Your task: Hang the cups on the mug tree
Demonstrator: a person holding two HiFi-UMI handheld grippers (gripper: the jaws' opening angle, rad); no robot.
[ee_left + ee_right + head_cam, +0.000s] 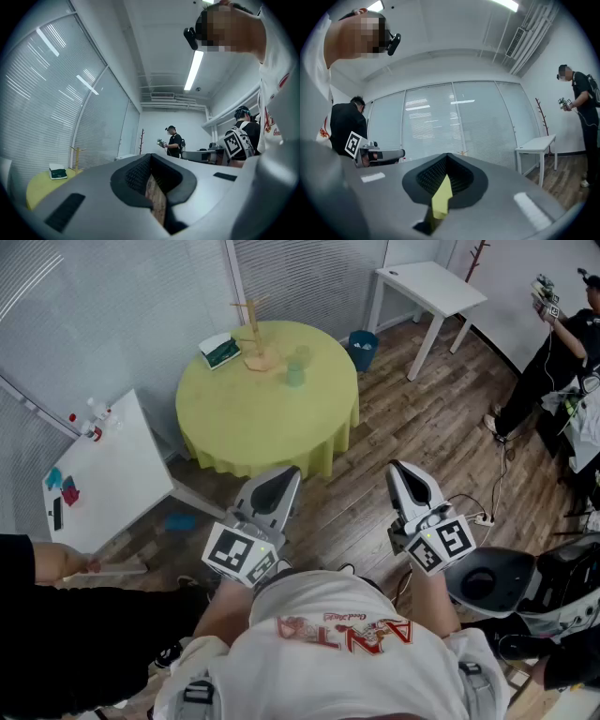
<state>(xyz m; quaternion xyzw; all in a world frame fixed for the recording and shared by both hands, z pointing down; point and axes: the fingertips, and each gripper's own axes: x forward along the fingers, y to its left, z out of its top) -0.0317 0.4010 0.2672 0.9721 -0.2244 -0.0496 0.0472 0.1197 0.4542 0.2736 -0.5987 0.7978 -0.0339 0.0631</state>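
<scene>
person's left gripper (278,486) and right gripper (409,479) held level, side by side before the torso, jaws pressed together on nothing; pale green cups (295,376) beside wooden mug tree (252,334) on round yellow-clothed table (244,432), well ahead

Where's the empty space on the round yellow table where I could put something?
The near half and the middle of the round table are bare cloth, right up to the front edge. The crowded part is the far edge: the box, the mug tree and the cups sit close together there.
</scene>
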